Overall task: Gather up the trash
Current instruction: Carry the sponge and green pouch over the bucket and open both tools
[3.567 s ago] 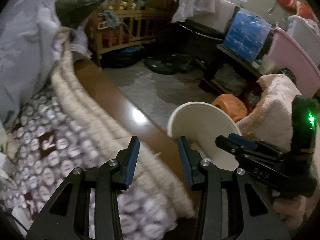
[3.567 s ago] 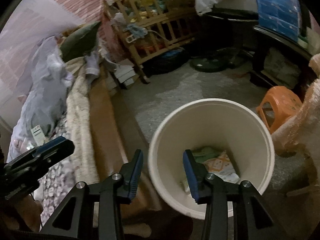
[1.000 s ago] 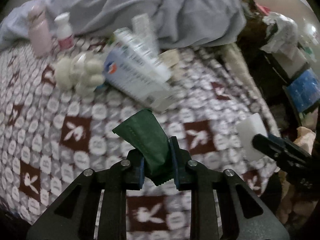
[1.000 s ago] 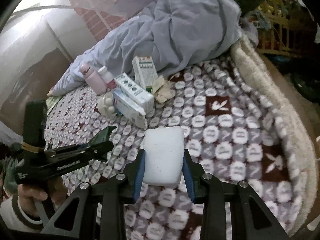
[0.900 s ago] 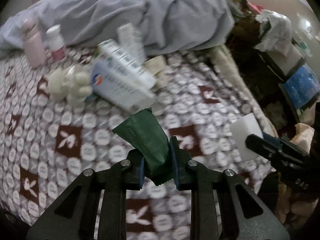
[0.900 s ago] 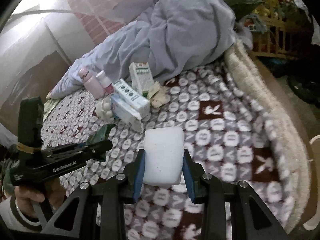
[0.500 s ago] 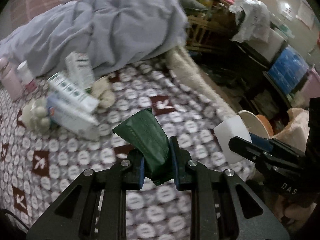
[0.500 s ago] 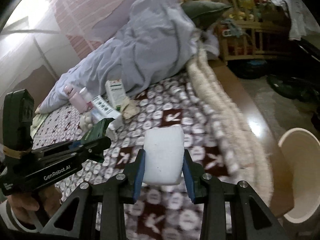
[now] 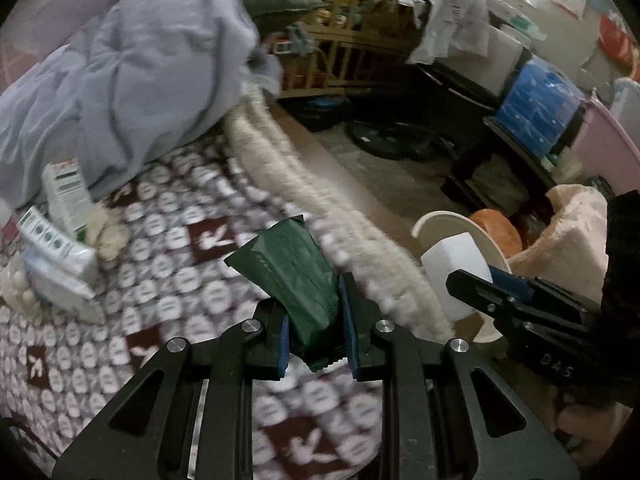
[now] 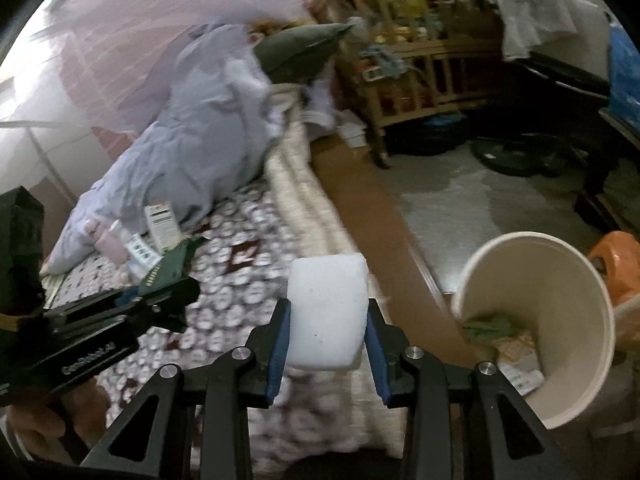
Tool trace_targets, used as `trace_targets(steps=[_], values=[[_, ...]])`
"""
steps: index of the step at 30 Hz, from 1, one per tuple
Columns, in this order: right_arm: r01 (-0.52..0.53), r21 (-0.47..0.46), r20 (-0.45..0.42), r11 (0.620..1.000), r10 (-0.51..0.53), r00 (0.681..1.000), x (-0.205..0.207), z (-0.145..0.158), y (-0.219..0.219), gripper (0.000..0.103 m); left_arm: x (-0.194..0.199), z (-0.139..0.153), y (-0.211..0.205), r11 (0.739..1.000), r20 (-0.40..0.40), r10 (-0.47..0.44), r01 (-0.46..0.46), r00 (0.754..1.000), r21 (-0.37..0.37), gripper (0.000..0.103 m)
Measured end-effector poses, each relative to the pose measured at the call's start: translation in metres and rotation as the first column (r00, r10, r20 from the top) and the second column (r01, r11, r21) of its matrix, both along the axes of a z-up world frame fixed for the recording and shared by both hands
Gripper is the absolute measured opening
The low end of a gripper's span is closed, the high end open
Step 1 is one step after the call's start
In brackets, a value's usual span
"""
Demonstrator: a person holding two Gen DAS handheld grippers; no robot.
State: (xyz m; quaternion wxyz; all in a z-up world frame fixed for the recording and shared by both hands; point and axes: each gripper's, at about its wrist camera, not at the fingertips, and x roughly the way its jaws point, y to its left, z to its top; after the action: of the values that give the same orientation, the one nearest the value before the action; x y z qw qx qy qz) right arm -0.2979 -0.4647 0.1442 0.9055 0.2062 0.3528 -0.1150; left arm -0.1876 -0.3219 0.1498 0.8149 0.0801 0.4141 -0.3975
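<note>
— What are the two grabbers holding?

— The left gripper (image 9: 314, 320) pinches a dark green packet (image 9: 294, 276). Its blue pads press on both sides, and the packet sticks up over the bed. The right gripper (image 10: 326, 338) squeezes a white soft pack (image 10: 327, 312) the same way.

— Where is the bin?

— The cream bin (image 10: 560, 280) stands on the floor, right beside the bed's brown wooden edge (image 10: 380, 232). It has some paper and green scraps (image 10: 500, 332) at the bottom. In the right view the white pack is just left of the bin, over the bed's edge.

— Is anything in the way?

— The fluffy cream blanket edge (image 9: 304, 184) and the wooden rail lie between the bed and the bin. An orange stool (image 10: 620, 260) sits just behind the bin, touching or nearly so; I cannot tell.

— What else is on the bed?

— A brown and white blanket (image 9: 168, 264), a big heap of grey-blue bedding (image 9: 120, 80), some white boxes (image 9: 64, 196), and a pink bottle (image 10: 108, 246). A green pillow (image 10: 300, 52) pokes out behind the heap.

— And farther off?

— A wooden crib (image 10: 420, 60) full of stuff, and a blue box (image 9: 540, 108) on a dark shelf.
</note>
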Motion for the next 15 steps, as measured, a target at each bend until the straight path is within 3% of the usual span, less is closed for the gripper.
trace_targets(steps=[15], values=[[0.190, 0.034, -0.030, 0.981, -0.189, 0.981, -0.050, -0.015, -0.079, 0.034, -0.034, 0.001, -0.099, 0.987, -0.028, -0.161, 0.160, 0.987, -0.021, 0.019]])
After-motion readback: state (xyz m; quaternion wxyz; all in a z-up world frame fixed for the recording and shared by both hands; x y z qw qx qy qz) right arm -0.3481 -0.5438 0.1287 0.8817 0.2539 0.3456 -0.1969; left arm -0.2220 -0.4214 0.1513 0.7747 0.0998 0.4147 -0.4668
